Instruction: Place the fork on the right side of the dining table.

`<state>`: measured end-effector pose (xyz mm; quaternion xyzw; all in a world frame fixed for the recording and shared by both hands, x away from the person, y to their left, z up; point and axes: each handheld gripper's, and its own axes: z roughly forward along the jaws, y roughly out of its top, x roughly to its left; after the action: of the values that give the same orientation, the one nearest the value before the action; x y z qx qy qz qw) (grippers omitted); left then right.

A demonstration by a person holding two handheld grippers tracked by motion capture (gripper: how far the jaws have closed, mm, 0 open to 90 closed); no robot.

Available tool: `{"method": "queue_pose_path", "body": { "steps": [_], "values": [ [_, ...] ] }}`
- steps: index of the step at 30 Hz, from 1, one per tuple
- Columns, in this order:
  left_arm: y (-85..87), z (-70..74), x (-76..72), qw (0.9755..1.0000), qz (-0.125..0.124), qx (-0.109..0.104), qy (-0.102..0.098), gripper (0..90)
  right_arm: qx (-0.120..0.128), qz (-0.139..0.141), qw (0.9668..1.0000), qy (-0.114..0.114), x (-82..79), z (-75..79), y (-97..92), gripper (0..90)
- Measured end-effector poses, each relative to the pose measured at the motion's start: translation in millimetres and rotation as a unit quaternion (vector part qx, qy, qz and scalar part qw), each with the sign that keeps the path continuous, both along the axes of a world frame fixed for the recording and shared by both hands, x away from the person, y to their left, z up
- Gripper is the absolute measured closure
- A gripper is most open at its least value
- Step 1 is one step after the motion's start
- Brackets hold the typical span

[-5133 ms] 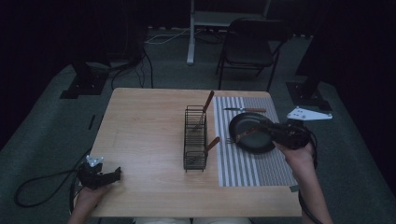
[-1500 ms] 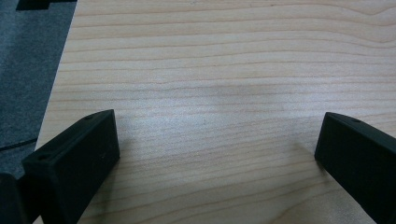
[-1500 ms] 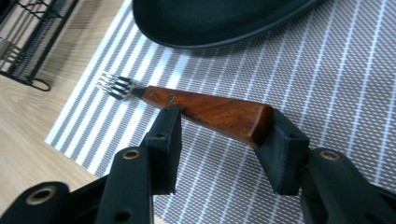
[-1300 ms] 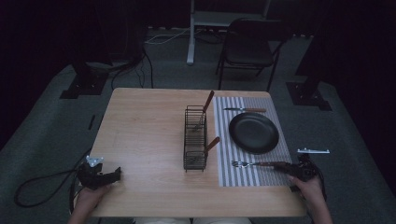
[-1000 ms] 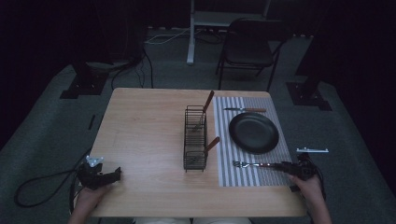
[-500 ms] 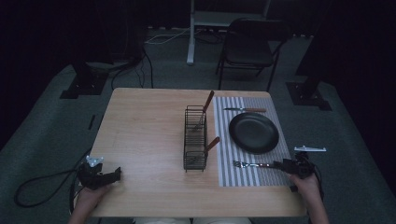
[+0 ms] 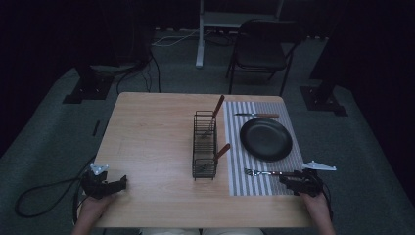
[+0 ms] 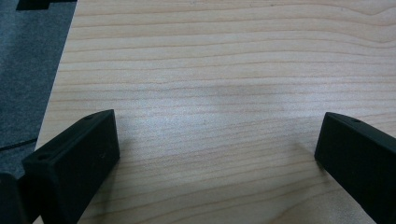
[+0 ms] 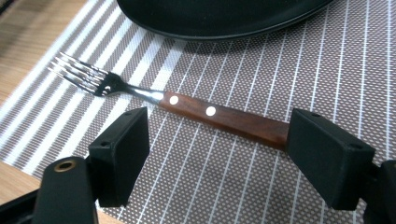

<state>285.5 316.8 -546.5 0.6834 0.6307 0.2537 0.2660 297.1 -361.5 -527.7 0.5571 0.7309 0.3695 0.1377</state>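
A fork (image 7: pixel 264 173) with a brown wooden handle (image 9: pixel 219 116) lies flat on the striped placemat (image 7: pixel 235 183), just in front of the black plate (image 7: pixel 265 139). My right gripper (image 7: pixel 286 178) sits low at the handle's end. Its jaws have just been opening and stand apart (image 9: pixel 219 125); the handle lies crosswise at their tips and neither pad presses on it. My left gripper (image 7: pixel 120 183) rests at the table's near left corner, open over bare wood (image 8: pixel 217 135).
A black wire rack (image 7: pixel 204 147) stands mid-table with two brown-handled utensils (image 7: pixel 218 105) leaning out of it. A knife (image 7: pixel 257 115) lies behind the plate. The plate's rim (image 9: pixel 219 28) is close ahead of the right jaws. A chair (image 7: pixel 259 54) stands beyond the table.
Five seconds ago the right gripper held the plate over the mat; now the plate rests there. Over the last second the right jaws opened off the fork's handle. The left gripper has not moved.
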Motion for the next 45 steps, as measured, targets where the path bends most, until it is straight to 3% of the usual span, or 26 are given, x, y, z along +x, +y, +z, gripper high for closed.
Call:
{"method": "queue_pose_path", "body": {
  "steps": [7, 11, 14, 21, 28, 34, 45],
  "values": [
    [-0.1, 0.0, 0.0, 1.0000, 0.000, 0.000, 0.000, 0.1, -0.019, -0.029, 0.9991, -0.025, -13.2, -2.1, 15.3, 19.8],
    [-0.1, 0.0, 0.0, 1.0000, 0.000, -0.001, 0.000, 0.1, -0.024, -0.048, 0.9983, -0.022, -22.9, -7.7, 23.1, 19.7],
    [-0.1, 0.0, 0.0, 1.0000, 0.000, -0.001, 0.000, 0.1, -0.037, -0.065, 0.9970, -0.020, -29.4, -12.0, 28.8, 13.6],
    [-0.1, -0.1, 0.1, 1.0000, 0.000, -0.001, -0.001, 0.0, -0.049, -0.104, 0.9931, -0.024, -32.4, -16.2, 34.4, 12.5],
    [-0.1, -0.1, 0.1, 1.0000, 0.000, -0.001, -0.001, 0.1, -0.094, -0.111, 0.9891, -0.023, -31.4, -20.5, 47.8, 11.6],
    [0.0, 0.0, 0.0, 1.0000, 0.000, 0.000, 0.000, 0.0, -0.095, -0.136, 0.9857, -0.030, -32.0, -22.6, 45.3, 11.0],
    [0.0, 0.0, -0.1, 1.0000, -0.001, 0.001, 0.000, 0.0, -0.094, -0.137, 0.9857, -0.030, -31.9, -22.7, 45.0, 10.9]
  ]
}}
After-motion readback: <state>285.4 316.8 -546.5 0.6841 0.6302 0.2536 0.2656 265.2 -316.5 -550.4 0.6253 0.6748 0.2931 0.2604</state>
